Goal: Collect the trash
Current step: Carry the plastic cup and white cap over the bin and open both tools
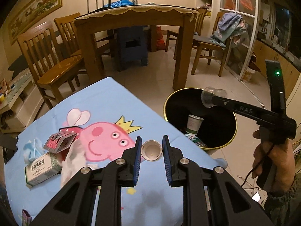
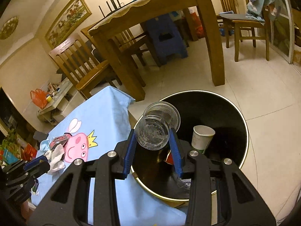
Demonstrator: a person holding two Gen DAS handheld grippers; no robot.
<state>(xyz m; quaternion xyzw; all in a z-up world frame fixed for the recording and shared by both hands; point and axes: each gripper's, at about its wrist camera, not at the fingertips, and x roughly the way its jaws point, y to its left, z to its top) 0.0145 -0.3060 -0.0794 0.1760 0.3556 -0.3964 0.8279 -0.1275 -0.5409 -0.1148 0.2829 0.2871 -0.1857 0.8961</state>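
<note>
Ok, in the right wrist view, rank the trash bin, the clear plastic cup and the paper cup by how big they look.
1. Trash bin, clearly largest.
2. Clear plastic cup, held in the right claw close to the camera, which inflates it.
3. Paper cup, inside the bin and farther off, so its true size against the clear cup is unsure.

A small cup (image 1: 151, 150) is lying on its side on the tablecloth (image 1: 105, 98), sitting between the fingers of the left gripper (image 1: 151, 155). To its left, a crumpled tissue (image 1: 72, 160) is lying beside a tissue box (image 1: 44, 168), and a small carton (image 1: 59, 140) is resting behind them. The bin (image 2: 233, 103) is standing on the floor just beside the table's right edge. A paper cup (image 2: 202, 136) is leaning inside it, with a plastic bottle (image 1: 195, 140) lying in the bin near the rim. The right gripper (image 2: 153, 141) is holding a plastic cup (image 2: 156, 126) above the bin. The dining table (image 1: 135, 17) is standing behind, with chairs (image 1: 50, 60) around it.
</note>
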